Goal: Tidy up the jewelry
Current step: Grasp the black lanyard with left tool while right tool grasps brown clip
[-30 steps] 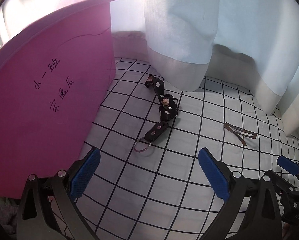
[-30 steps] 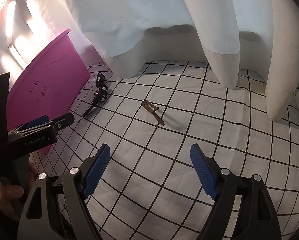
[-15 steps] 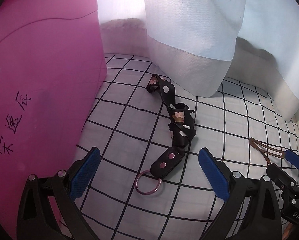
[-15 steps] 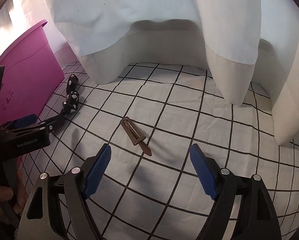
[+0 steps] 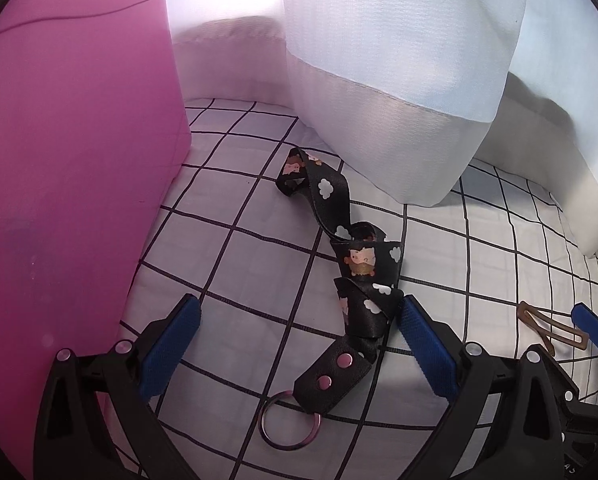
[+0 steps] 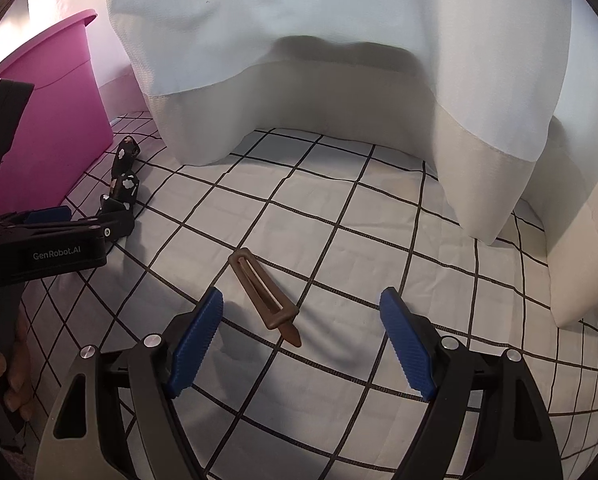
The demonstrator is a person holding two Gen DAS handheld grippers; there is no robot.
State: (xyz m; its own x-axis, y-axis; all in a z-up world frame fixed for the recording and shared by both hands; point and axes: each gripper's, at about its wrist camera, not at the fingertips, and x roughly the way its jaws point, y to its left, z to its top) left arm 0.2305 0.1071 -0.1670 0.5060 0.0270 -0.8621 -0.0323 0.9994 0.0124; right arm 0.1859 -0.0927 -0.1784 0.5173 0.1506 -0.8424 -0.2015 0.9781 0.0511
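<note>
On checked white cloth (image 5: 239, 264), between your left gripper (image 5: 299, 346) pads: black strap keychain (image 5: 355, 276), crumpled, printed with white clouds and cartoon animals; snap tab with two metal studs, silver split ring (image 5: 289, 420) at near end. Left jaws wide apart, holding nothing; strap just beside right-hand pad. Pink bin (image 5: 67, 184) close on left. Your right gripper (image 6: 301, 344) likewise spread wide, empty; brown hair clip (image 6: 265, 298) lies flat on cloth between its pads, slim, elongated, pointed end nearest. White curtain (image 6: 339, 40) hangs behind.
</note>
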